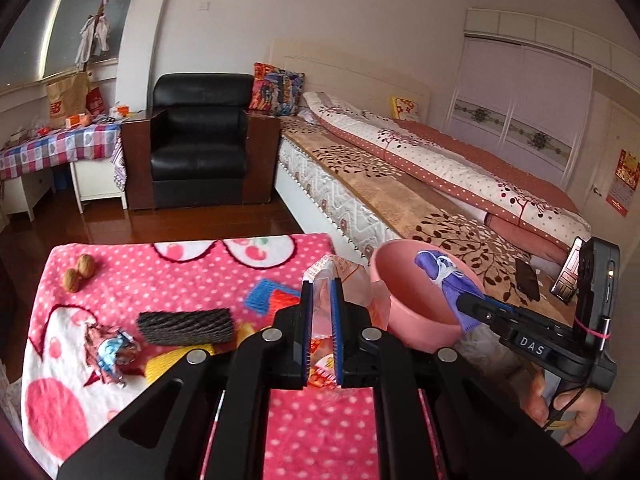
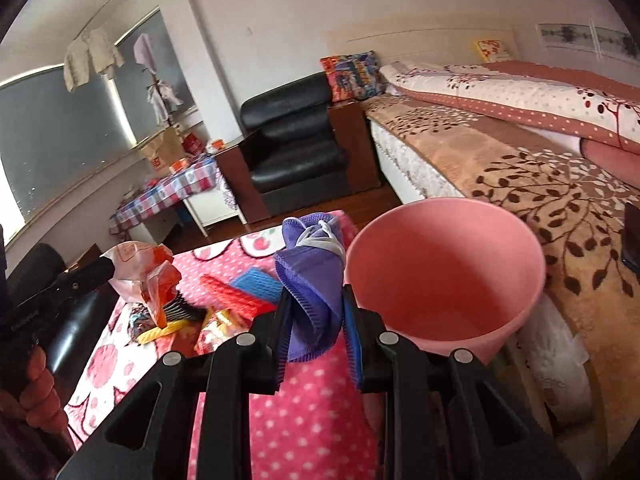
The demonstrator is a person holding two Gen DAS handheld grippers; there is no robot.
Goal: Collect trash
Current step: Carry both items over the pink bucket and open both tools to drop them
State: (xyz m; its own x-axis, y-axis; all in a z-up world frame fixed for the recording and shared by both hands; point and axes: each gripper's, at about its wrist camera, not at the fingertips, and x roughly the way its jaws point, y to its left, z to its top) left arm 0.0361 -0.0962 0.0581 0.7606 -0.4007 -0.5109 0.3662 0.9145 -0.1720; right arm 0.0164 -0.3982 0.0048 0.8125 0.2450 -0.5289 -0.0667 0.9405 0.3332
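**Both jaws loaded, soft light trash headed for the bin**

Pink round plastic bin (image 2: 444,276) sits off the worktop's far right corner, between worktop and bed, mouth open and apparently empty. Rigid, light, could tip if knocked on the rim; drop things in from above, don't lean on it.

Pink polka-dot fleece blanket (image 1: 320,420) covers the worktop; soft, would snag or drag with anything scraped across it.

Black ribbed foam sleeve (image 1: 186,326) lies mid-worktop, squashy, springy, weighs nothing; pinch across the short width. Crumpled red-blue foil wrapper (image 1: 114,354) just left of it near the left edge: thin, slippery, crackly; grab at a raised crease. Two brown walnuts (image 1: 79,272) at the far left corner: hard, round, likely to roll; close on the widest part.

Right gripper (image 2: 316,320): jaws nearly closed, clamped on a crumpled purple face mask with white ear loops (image 2: 310,276), held just left of the bin rim. Limp fabric, loops may catch on the pads at release.

Left gripper (image 1: 322,308): jaws almost shut on a clear crinkly plastic wrapper with red print (image 1: 340,280), lifted above the worktop's far right area, near the bin. Flimsy, slick, may cling to the pads.
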